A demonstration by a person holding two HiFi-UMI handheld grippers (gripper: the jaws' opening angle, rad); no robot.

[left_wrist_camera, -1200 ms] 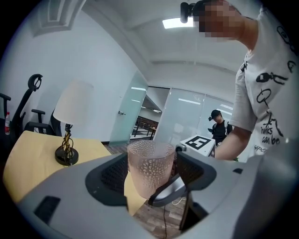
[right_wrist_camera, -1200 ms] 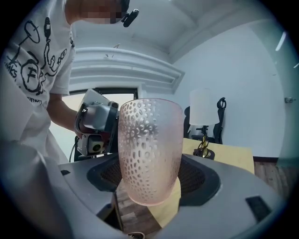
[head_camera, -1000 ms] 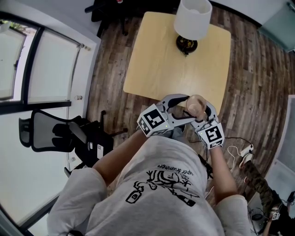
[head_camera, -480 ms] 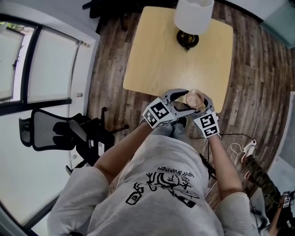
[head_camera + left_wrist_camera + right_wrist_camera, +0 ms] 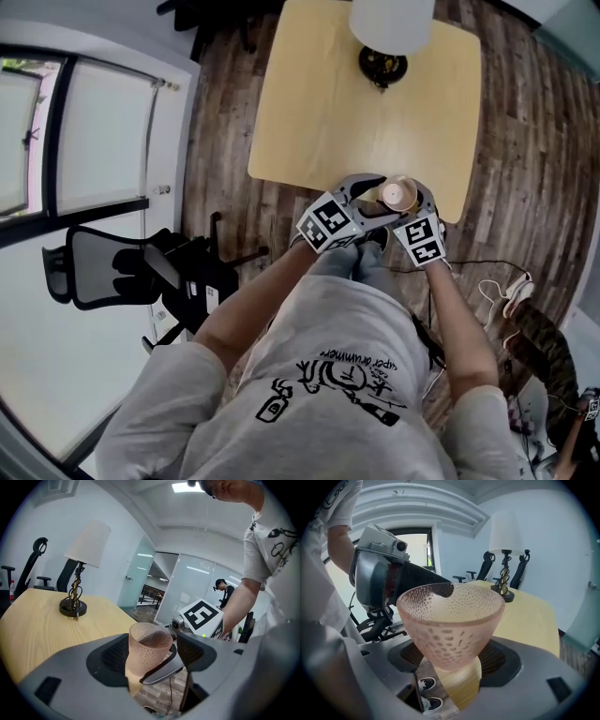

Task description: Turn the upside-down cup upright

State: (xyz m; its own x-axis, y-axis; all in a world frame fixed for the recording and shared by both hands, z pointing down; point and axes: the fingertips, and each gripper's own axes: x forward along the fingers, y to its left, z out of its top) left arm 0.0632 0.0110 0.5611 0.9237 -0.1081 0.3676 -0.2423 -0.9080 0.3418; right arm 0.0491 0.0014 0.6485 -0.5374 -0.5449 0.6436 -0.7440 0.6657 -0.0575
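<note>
A pink dimpled cup hangs mouth-up over the near edge of the wooden table. My right gripper is shut on its narrow lower part; in the right gripper view the cup fills the space between the pads of that gripper. My left gripper is open, its jaws set wide on either side of the cup. One left fingertip lies at the cup's rim. In the left gripper view, a curved right finger wraps the cup inside the left gripper.
A table lamp with a white shade stands at the table's far side. A black office chair is on the left by a window. Cables lie on the wood floor to the right.
Both grippers have moved forward with the cup to the table's near edge. The cup has turned, and its open mouth now faces up.
</note>
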